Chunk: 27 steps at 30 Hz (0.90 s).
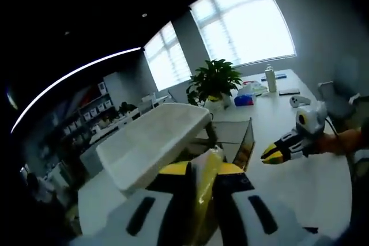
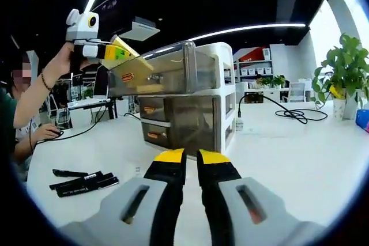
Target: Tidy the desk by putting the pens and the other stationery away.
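My left gripper (image 1: 205,170) is shut on a yellow glossy item (image 1: 206,191) and hangs above the white drawer unit (image 1: 154,140), near its pulled-out top drawer (image 1: 237,136). In the right gripper view the same gripper (image 2: 102,51) is raised at the upper left in a person's hand, the yellow item (image 2: 122,50) at the rim of the smoky clear top drawer (image 2: 155,73). My right gripper (image 2: 184,157) is shut with nothing in it, low over the white desk in front of the unit (image 2: 196,113). It also shows in the left gripper view (image 1: 277,152). Several black pens (image 2: 81,182) lie on the desk at the left.
A potted plant (image 1: 214,82), a bottle (image 1: 270,79) and a blue pack (image 1: 244,101) stand at the desk's far end, by a grey chair (image 1: 340,99). A black cable (image 2: 294,113) lies right of the unit. A seated person's hand (image 2: 46,133) rests at the left edge.
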Tool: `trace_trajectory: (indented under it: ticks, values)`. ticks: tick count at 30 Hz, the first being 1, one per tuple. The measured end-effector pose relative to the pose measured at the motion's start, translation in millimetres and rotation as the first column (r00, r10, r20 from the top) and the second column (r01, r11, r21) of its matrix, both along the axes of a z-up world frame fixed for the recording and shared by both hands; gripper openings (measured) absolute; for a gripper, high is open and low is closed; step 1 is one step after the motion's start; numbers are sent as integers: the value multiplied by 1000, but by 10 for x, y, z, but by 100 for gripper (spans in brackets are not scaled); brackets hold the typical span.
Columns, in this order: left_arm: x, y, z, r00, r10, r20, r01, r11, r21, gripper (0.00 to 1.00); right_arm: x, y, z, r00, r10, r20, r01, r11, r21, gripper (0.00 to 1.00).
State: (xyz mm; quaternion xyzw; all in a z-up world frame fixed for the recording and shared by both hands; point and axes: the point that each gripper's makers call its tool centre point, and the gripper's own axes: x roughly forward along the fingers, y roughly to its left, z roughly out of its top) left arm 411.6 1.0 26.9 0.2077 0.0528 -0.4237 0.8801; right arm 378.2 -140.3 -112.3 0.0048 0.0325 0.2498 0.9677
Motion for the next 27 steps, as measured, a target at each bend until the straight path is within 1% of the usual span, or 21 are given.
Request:
trace_trajectory:
  ticks: [4, 6, 7, 9, 10, 13, 16, 22, 27]
  values:
    - [114, 28, -52, 1000, 25, -12, -25, 1000, 13, 16, 12, -19, -15, 1000, -3, -7, 3, 1000, 9, 11]
    - [162, 41, -17, 999, 35, -29, -35, 999, -20, 17, 13, -24, -13, 1000, -5, -6, 5, 1000, 11, 11]
    - [196, 51, 10, 998, 45, -48, -48, 997, -54, 17, 15, -28, -14, 1000, -7, -6, 7, 1000, 10, 11]
    - [226, 77, 23, 998, 44, -55, -48, 996, -70, 17, 12, -23, -16, 1000, -6, -7, 6, 1000, 11, 11]
    - [211, 89, 25, 997, 41, -59, -46, 996, -75, 18, 12, -18, -19, 1000, -4, -8, 4, 1000, 12, 11]
    - [72, 103, -8, 998, 10, -70, -16, 996, -87, 21, 6, -2, 13, 1000, 5, 4, -5, 1000, 21, 12]
    - [-18, 145, -5, 998, 5, -58, -11, 995, -97, 24, 0, 6, 30, 1000, 9, 8, -9, 1000, 24, 12]
    - [-139, 164, 78, 998, -17, -52, 11, 992, -124, 23, 1, 7, 22, 1000, 10, 2, -10, 1000, 29, 12]
    - [-183, 166, 111, 999, -10, -44, 5, 993, -117, 22, -6, 10, 26, 1000, 12, 3, -12, 1000, 29, 11]
